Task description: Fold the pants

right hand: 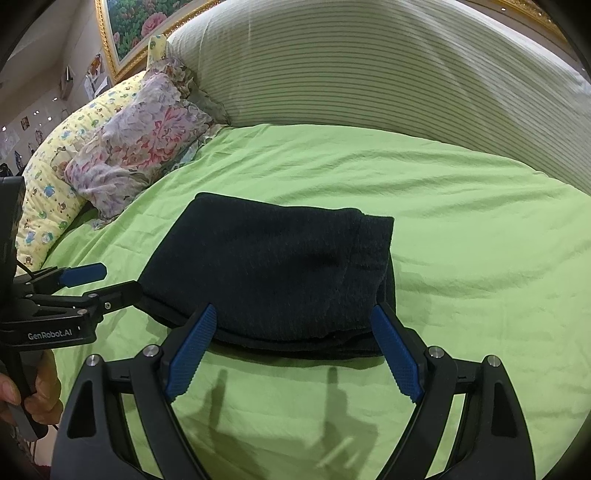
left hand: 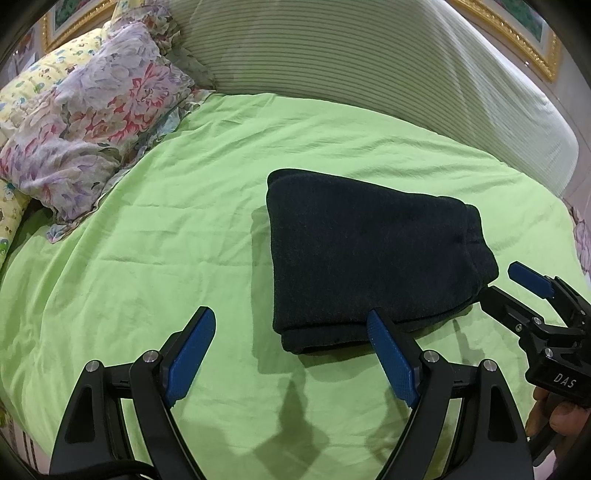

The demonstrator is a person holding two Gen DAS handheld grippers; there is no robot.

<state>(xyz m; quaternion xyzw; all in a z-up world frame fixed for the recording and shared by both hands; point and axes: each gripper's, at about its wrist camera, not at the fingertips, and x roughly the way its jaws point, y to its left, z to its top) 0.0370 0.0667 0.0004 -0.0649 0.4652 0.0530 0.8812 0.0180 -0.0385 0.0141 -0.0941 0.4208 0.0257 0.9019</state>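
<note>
One pair of dark pants (right hand: pixel 273 273) lies folded into a compact bundle on the green bedsheet (right hand: pixel 461 229). Two grippers hover at its near edge: the left gripper (left hand: pixel 291 328) and the right gripper (right hand: pixel 291 325), both with jaws spread and holding nothing. Two pillows sit at the left, one floral pillow (left hand: pixel 92 114) atop one yellow patterned pillow (right hand: pixel 51 173). A striped headboard (right hand: pixel 369 66) curves behind, under gold-framed pictures (right hand: pixel 136 26).
</note>
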